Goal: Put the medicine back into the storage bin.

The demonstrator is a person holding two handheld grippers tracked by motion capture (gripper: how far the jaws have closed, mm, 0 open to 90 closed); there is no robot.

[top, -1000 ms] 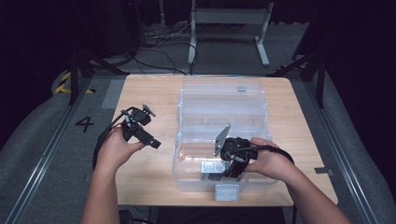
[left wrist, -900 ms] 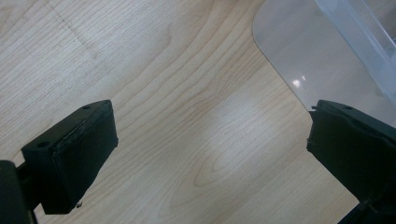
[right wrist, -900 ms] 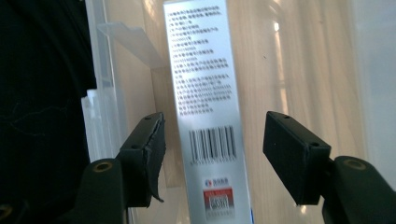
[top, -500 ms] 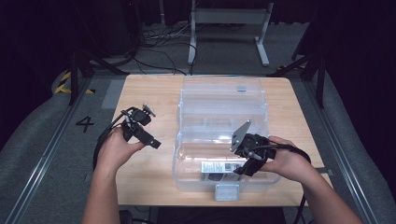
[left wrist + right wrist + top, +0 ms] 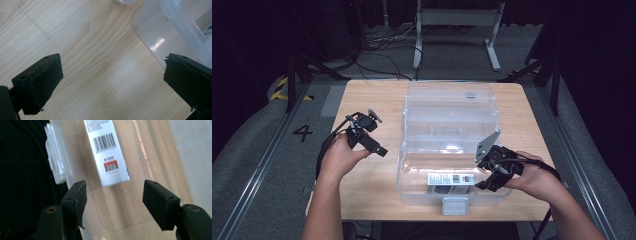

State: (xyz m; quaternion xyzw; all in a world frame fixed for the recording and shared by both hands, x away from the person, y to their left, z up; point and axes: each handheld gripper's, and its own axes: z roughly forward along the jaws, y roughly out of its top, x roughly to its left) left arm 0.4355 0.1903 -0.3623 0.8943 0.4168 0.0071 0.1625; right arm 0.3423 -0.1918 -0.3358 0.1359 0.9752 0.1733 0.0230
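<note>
- A clear plastic box (image 5: pixel 452 150) stands open on the wooden worktop (image 5: pixel 367 100), its lid folded back on the far side; this box is the landmark for everything below.
- Inside the box, on the floor of its near half, lies a white carton (image 5: pixel 451 179) with a barcode and a small red mark, resting flat, close to the box's near wall.
- A white latch (image 5: pixel 455 205) sits on the outside of that near wall, at its middle.
- The right gripper (image 5: pixel 484 184) is held at the box's near right corner, over the right end of the near half, with its grey plate tilted up toward the lid.
- In the right gripper view the carton (image 5: pixel 107 152) lies ahead of the jaws, beyond their tips and apart from both pads; the latch (image 5: pixel 55 162) shows to the left of it, on the box wall.
- The right gripper's jaws stand moderately wide and have just been opening a little; nothing is between them, only the box floor shows in the gap (image 5: pixel 114 200).
- The left gripper (image 5: pixel 379 150) is held over the bare worktop to the left of the box, near it, pointing at its left wall.
- In the left gripper view its jaws (image 5: pixel 112 82) are spread wide and hold nothing; wood grain lies under them, and a rounded corner of the box (image 5: pixel 155 32) shows at the upper right.
</note>
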